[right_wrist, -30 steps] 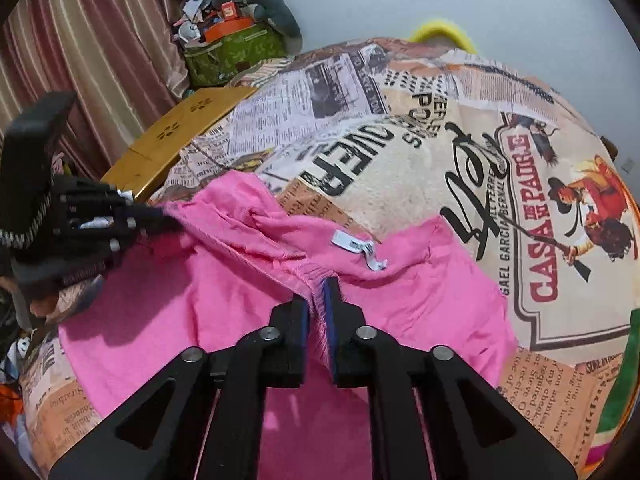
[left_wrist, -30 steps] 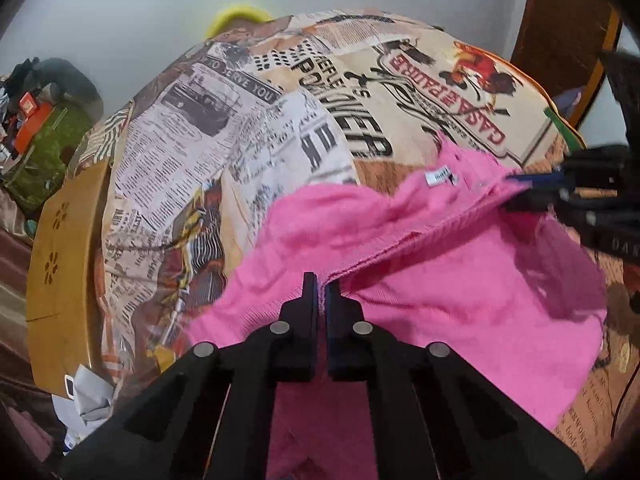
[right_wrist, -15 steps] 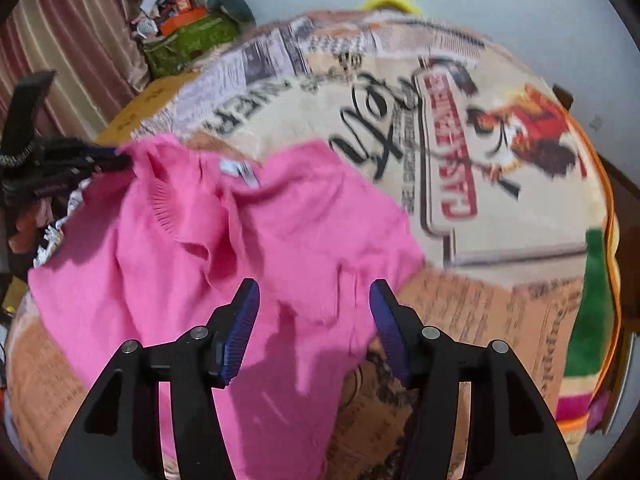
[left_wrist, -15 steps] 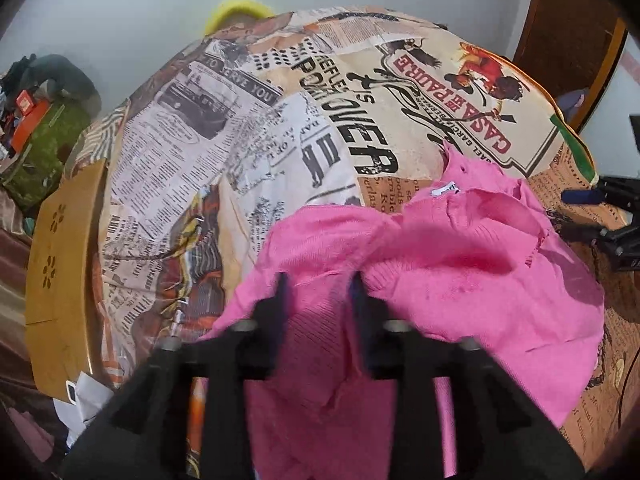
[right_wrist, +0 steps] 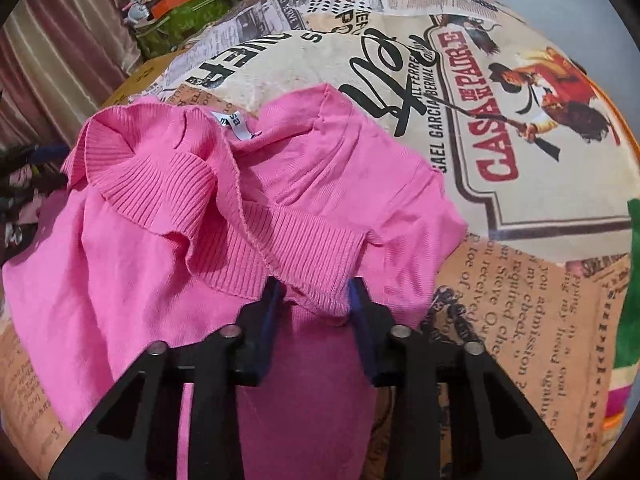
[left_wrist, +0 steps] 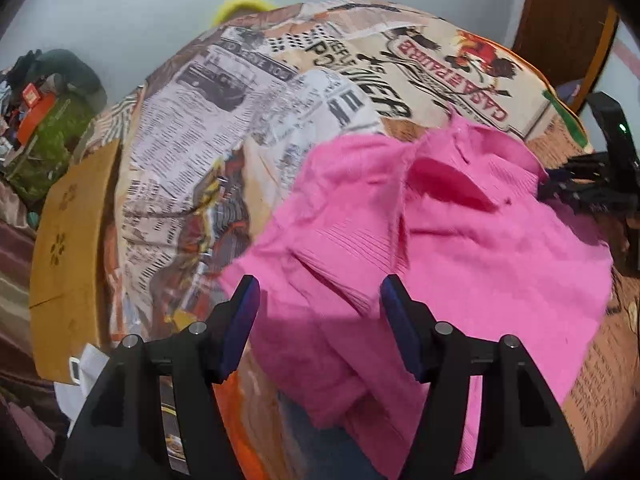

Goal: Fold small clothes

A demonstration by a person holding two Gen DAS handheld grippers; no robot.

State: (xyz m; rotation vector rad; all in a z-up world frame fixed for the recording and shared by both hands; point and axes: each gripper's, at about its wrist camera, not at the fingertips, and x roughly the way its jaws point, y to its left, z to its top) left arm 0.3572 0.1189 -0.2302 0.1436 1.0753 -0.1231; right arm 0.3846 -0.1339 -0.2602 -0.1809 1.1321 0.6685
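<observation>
Crumpled pink knit sweater on the newspaper-print cloth-covered counter; right hand-held gripper narrowing around its ribbed hem at 6 o'clock, left hand-held gripper just widened, gaping, gripping nothing

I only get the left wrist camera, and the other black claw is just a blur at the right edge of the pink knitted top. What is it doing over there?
Observer: The right gripper has just been closing its jaws on a ribbed band of the pink knitted top. The fabric is bunched between them, and the pads seem to press on it.
Operator: Does the top have a tag anywhere?
Observer: Yes, a small white label with black letters lies at the far edge of the top, beside another ribbed fold.
</observation>
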